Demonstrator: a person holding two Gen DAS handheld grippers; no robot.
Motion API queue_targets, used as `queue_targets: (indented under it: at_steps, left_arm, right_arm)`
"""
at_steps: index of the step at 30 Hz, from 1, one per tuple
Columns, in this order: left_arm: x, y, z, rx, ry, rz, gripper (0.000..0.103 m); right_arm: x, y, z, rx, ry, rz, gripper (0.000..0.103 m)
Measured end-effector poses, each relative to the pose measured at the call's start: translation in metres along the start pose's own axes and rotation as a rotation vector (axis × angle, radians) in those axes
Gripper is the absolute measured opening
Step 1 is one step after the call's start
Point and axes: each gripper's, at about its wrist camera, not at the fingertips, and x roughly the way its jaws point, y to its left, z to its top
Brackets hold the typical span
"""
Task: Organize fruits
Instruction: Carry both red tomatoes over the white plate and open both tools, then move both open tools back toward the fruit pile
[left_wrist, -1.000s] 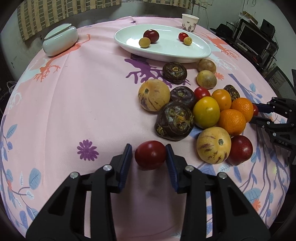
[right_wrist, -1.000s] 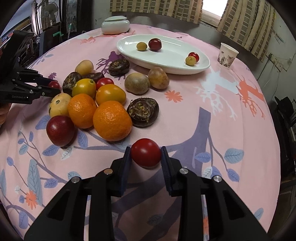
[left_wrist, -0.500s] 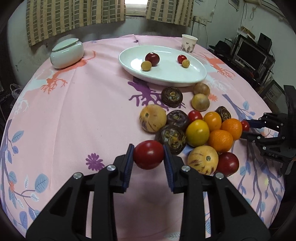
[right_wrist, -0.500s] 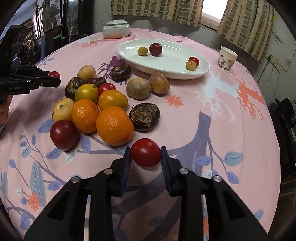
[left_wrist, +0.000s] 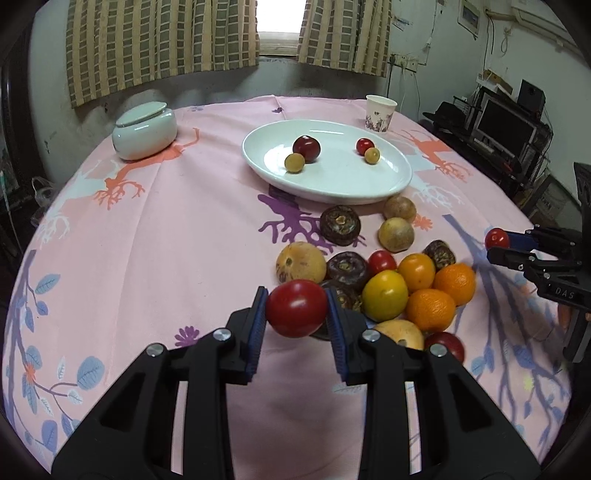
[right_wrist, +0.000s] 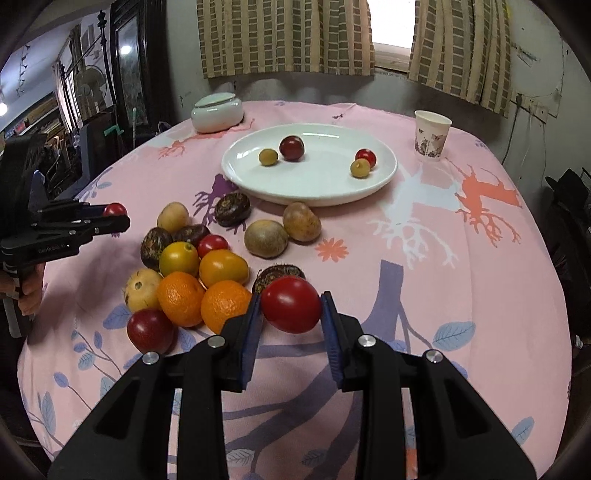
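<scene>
My left gripper (left_wrist: 296, 308) is shut on a red tomato (left_wrist: 295, 307) and holds it above the cloth, near side of the fruit pile (left_wrist: 384, 280). My right gripper (right_wrist: 291, 309) is shut on another red tomato (right_wrist: 291, 308), lifted to the right of the pile (right_wrist: 192, 273). Each gripper shows in the other's view, the right one (left_wrist: 496, 243) and the left one (right_wrist: 116, 218). A white oval plate (left_wrist: 369, 184) at the far middle holds a dark plum (left_wrist: 306, 148), a small red tomato (left_wrist: 365, 146) and two yellow-green fruits; it also shows in the right wrist view (right_wrist: 325, 188).
A pale green lidded jar (left_wrist: 144, 130) stands at the far left, a paper cup (left_wrist: 380, 112) behind the plate's right end. The round table carries a pink patterned cloth (left_wrist: 147, 240). Shelves with electronics (left_wrist: 506, 125) stand beyond the right edge.
Both grippers have risen and tilted up with their tomatoes, so the table looks farther and the curtains and window show. The fruit pile and plate have not moved.
</scene>
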Motion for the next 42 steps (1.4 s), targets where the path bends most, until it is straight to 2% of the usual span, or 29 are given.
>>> queue_targets:
  at_steps: [2, 8, 13, 19, 21, 22, 23, 24, 26, 27, 28, 29, 31, 36, 42]
  left_arm:
    - [0.0, -0.003, 0.005, -0.002, 0.005, -0.012, 0.032]
    - [0.018, -0.021, 0.041, 0.071, 0.034, 0.018, 0.032]
    - [0.059, -0.023, 0.09, -0.011, 0.062, -0.007, 0.032]
    - [0.111, -0.017, 0.12, -0.087, 0.087, 0.051, 0.032]
    - [0.124, -0.015, 0.125, -0.102, 0.085, 0.078, 0.036]
    - [0.127, -0.012, 0.127, -0.115, 0.068, 0.105, 0.053]
    - [0.125, -0.01, 0.128, -0.137, 0.038, 0.132, 0.059]
    - [0.119, -0.01, 0.127, -0.15, 0.008, 0.133, 0.06]
    - [0.108, -0.015, 0.124, -0.128, -0.016, 0.12, 0.07]
    - [0.102, -0.016, 0.123, -0.109, -0.022, 0.136, 0.074]
    - [0.096, -0.017, 0.121, -0.095, -0.028, 0.158, 0.082]
    - [0.089, -0.016, 0.117, -0.092, -0.027, 0.176, 0.085]
    - [0.076, -0.012, 0.106, -0.109, -0.013, 0.153, 0.087]
    - [0.052, -0.005, 0.071, -0.174, 0.033, 0.079, 0.091]
    - [0.042, -0.012, 0.034, -0.137, 0.074, 0.065, 0.094]
  right_arm:
    - [-0.003, 0.006, 0.008, -0.028, -0.005, 0.0, 0.032]
    - [0.011, 0.018, 0.049, -0.121, -0.007, -0.026, 0.032]
    - [0.058, 0.001, 0.091, -0.074, -0.007, -0.079, 0.032]
    - [0.105, -0.024, 0.107, -0.015, 0.01, -0.156, 0.032]
    - [0.115, -0.032, 0.112, 0.004, -0.001, -0.182, 0.033]
    - [0.117, -0.035, 0.114, 0.012, -0.006, -0.213, 0.037]
    - [0.117, -0.036, 0.115, 0.018, -0.008, -0.232, 0.037]
    - [0.115, -0.038, 0.116, 0.026, -0.013, -0.236, 0.037]
    - [0.106, -0.04, 0.114, 0.032, -0.025, -0.204, 0.039]
    - [0.101, -0.041, 0.112, 0.031, -0.024, -0.204, 0.039]
    - [0.096, -0.041, 0.109, 0.032, -0.024, -0.206, 0.045]
    - [0.089, -0.042, 0.104, 0.038, -0.024, -0.206, 0.055]
    - [0.072, -0.044, 0.092, 0.066, -0.032, -0.175, 0.06]
    - [0.041, -0.041, 0.061, 0.125, 0.014, -0.102, 0.06]
    - [0.02, -0.022, 0.036, 0.103, 0.034, -0.036, 0.061]
